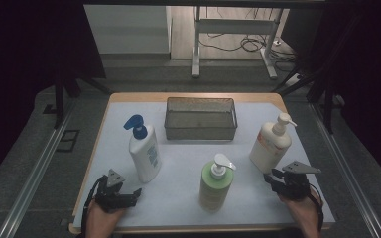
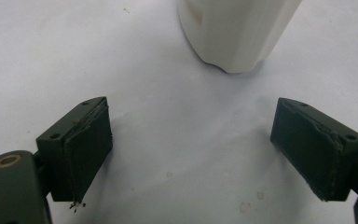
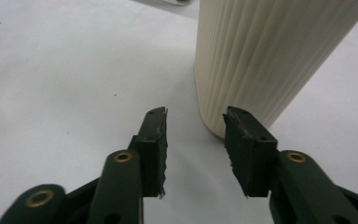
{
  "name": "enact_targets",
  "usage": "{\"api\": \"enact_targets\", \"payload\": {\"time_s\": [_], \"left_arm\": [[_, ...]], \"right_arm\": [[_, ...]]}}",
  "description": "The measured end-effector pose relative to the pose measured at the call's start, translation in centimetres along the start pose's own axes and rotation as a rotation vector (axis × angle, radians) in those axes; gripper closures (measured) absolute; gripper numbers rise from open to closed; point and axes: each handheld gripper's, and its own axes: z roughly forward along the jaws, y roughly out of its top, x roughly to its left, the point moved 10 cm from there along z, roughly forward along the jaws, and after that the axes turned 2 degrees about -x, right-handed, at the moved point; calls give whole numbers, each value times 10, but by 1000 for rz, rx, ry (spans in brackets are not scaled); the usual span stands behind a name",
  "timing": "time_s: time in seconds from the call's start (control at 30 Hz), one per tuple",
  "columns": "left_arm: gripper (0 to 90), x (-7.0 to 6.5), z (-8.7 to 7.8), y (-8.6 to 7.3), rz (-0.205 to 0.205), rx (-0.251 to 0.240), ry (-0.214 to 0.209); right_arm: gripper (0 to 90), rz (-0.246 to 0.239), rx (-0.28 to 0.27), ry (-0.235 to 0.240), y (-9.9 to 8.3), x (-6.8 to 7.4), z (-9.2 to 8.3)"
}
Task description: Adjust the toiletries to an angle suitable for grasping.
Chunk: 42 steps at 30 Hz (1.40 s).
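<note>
Your left gripper (image 1: 138, 192) fingers gaped empty | right gripper (image 1: 270, 179) part-open, empty | risk: nudging the cream bottle (image 1: 269, 145) could topple it.

Your high view looks forward and down over the whole desk (image 1: 188, 163) from its near edge. Each claw camera sits low and close, along its jaws: the left faces the white bottle (image 2: 235, 32), the right the cream bottle (image 3: 265, 60).
</note>
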Motion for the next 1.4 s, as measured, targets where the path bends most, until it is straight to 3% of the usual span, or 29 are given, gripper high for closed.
{"api": "enact_targets", "payload": {"time_s": [0.23,0.53,0.73,1.07,1.4], "left_arm": [[125,0,0,0,0,0,0],[125,0,0,0,-1,0,0],[125,0,0,0,-1,0,-1],[124,0,0,0,-1,0,-1],[124,0,0,0,-2,0,-1]], "right_arm": [[481,21,-15,-4,4,-6,-11],[443,51,-33,-4,8,-16,-23],[384,58,-47,-9,20,-22,-30],[297,51,-57,-13,36,-29,-29],[291,57,-63,2,48,-33,-26]]}}
